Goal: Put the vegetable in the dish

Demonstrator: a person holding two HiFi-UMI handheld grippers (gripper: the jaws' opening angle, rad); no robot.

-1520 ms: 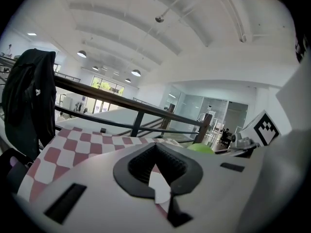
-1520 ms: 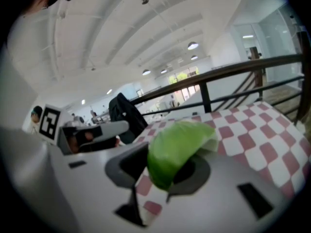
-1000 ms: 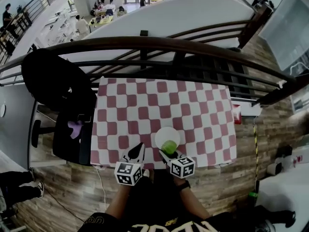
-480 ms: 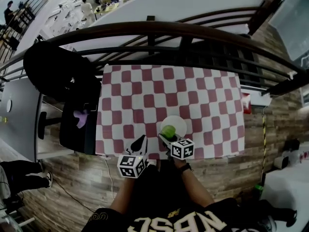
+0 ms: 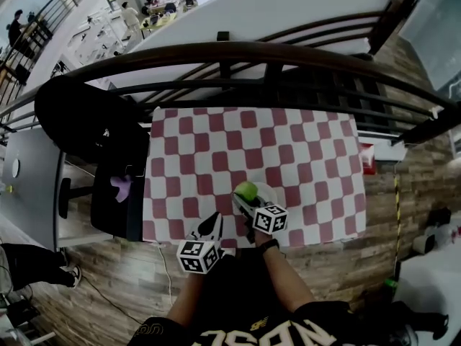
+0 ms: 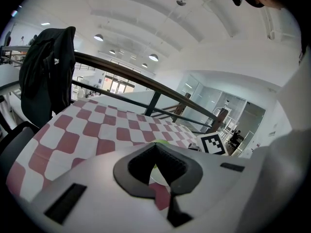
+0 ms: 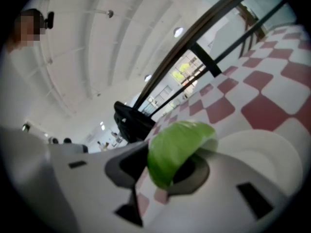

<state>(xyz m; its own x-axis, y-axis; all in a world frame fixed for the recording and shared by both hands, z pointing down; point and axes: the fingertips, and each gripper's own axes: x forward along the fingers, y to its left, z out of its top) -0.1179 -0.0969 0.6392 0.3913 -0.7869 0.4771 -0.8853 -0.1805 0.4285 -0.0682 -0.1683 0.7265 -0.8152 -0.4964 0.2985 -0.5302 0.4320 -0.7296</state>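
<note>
The green leafy vegetable [image 5: 247,190] is held in my right gripper [image 5: 243,196], whose jaws are shut on it just above the left rim of the white dish [image 5: 268,195]. The right gripper view shows the vegetable [image 7: 176,148] between the jaws, with the white dish [image 7: 260,152] below and to the right. My left gripper [image 5: 214,223] hangs shut and empty at the table's near edge, left of the dish. From the left gripper view, a sliver of the dish [image 6: 160,173] shows past the closed jaws.
The dish stands near the front of a table with a red and white checked cloth [image 5: 216,150]. A dark railing [image 5: 238,52] runs behind the table. A black chair with a dark jacket [image 5: 86,121] stands at the left. Wood floor surrounds the table.
My right gripper has carried the vegetable from over the dish's middle up and leftward to its left rim. The left gripper has barely moved.
</note>
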